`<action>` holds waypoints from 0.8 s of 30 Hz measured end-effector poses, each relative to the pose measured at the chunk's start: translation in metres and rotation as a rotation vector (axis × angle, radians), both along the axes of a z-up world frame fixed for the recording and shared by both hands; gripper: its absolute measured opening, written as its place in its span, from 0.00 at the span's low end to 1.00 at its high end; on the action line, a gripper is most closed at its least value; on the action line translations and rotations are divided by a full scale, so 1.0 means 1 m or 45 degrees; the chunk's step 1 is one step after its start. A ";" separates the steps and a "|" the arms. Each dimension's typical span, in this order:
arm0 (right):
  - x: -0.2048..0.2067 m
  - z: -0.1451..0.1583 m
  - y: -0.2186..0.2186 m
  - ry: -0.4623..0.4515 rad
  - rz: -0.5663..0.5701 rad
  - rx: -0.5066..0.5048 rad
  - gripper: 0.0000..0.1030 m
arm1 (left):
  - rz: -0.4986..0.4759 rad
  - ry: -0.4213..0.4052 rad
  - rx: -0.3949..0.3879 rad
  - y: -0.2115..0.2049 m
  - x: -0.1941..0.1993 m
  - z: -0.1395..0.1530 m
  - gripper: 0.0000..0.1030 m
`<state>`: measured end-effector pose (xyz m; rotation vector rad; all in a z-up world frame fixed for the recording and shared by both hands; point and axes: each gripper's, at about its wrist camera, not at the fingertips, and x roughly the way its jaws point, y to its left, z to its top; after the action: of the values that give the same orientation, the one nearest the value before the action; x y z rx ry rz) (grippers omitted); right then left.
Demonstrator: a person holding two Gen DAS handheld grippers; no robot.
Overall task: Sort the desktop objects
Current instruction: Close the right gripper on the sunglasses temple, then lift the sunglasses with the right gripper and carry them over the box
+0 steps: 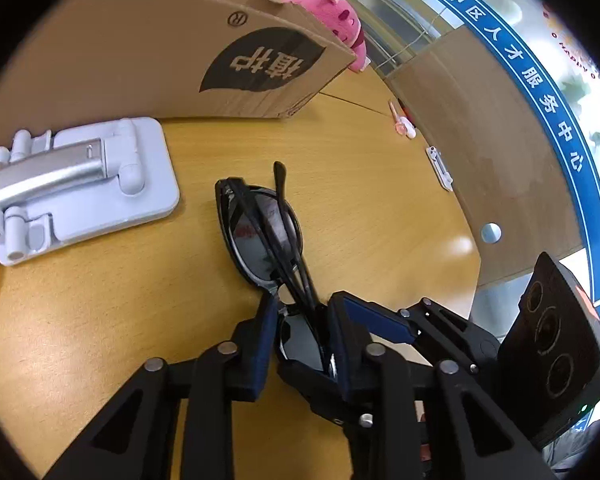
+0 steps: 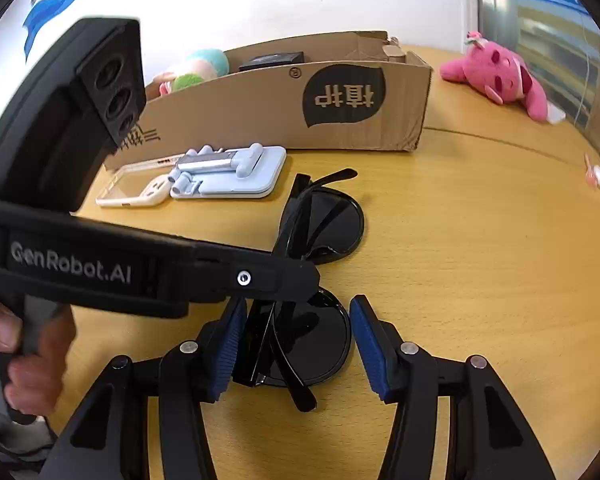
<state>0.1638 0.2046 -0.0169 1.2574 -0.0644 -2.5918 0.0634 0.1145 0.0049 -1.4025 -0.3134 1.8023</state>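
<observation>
Jaws of the left gripper (image 1: pixel 300 312) are closed on the near end of a folded pair of black sunglasses (image 1: pixel 260 236), pinching lens and crossed temple arms together, while the right gripper (image 2: pixel 298 344) stands wide open around the same end, its blue pads clear of the frame. The sunglasses lie on the wooden tabletop (image 1: pixel 360 200), well short of the open cardboard box (image 2: pixel 284 108) where a plush toy and a dark item already sit. A folding phone stand (image 2: pixel 232 172) and a phone case (image 2: pixel 134 190) wait beside the box; a pink plush (image 2: pixel 500 72) lies farther off. The risk, by appearances: a grip so near one end may let the glasses pivot, slip, or splay a temple arm on lifting.
</observation>
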 end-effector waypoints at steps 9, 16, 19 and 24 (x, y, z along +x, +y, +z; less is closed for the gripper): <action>-0.001 0.027 -0.006 0.090 0.032 -0.031 0.11 | -0.002 0.066 0.051 -0.003 -0.001 0.031 0.09; -0.003 0.094 -0.009 0.305 0.015 -0.026 0.11 | -0.033 0.268 0.112 -0.004 -0.018 0.103 0.09; -0.014 0.133 -0.007 0.422 0.013 -0.023 0.11 | -0.055 0.382 0.131 -0.004 -0.030 0.145 0.09; -0.042 0.194 -0.016 0.598 0.031 0.004 0.11 | -0.067 0.566 0.150 -0.002 -0.056 0.219 0.09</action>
<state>0.1221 0.1882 0.1772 0.6173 0.0445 -2.7901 0.0072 0.1128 0.2242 -0.8888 -0.1436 1.9572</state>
